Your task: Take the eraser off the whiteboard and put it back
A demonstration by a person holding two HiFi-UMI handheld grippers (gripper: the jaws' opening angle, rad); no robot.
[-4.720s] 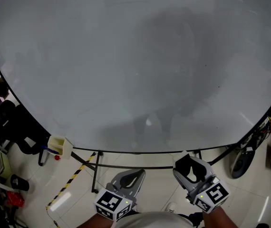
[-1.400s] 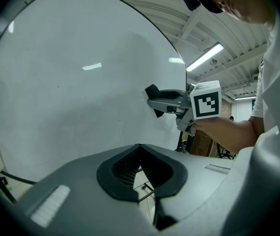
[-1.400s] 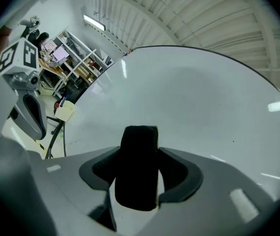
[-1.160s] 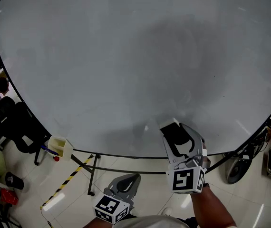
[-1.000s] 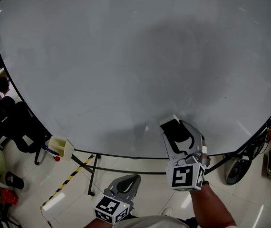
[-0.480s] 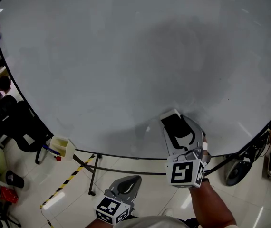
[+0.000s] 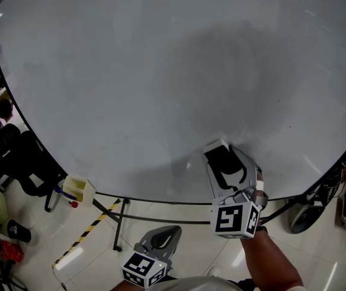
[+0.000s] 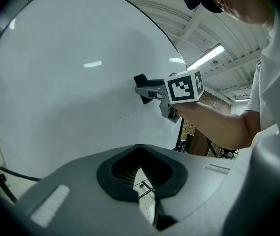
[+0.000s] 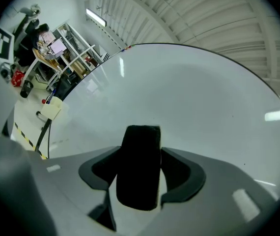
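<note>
While my right gripper (image 7: pixel 224 165) is clamping the eraser (image 9: pixel 140 154) at the whiteboard (image 7: pixel 161 71) | left gripper (image 7: pixel 161 240) idling closed | risk: grip loosening, eraser dropping.

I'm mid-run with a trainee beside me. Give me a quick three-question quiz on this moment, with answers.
1. True or false: the left gripper is gripping something.
2. What is clamped in the right gripper, which is held up at the whiteboard? A) a red marker B) the black eraser C) a folded cloth
3. In the head view, at which part of the whiteboard's edge does the small pale box sit?

Key
1. False: its jaws are together with nothing between them, and it is held low, away from the board.
2. B
3. The lower left edge.
</note>
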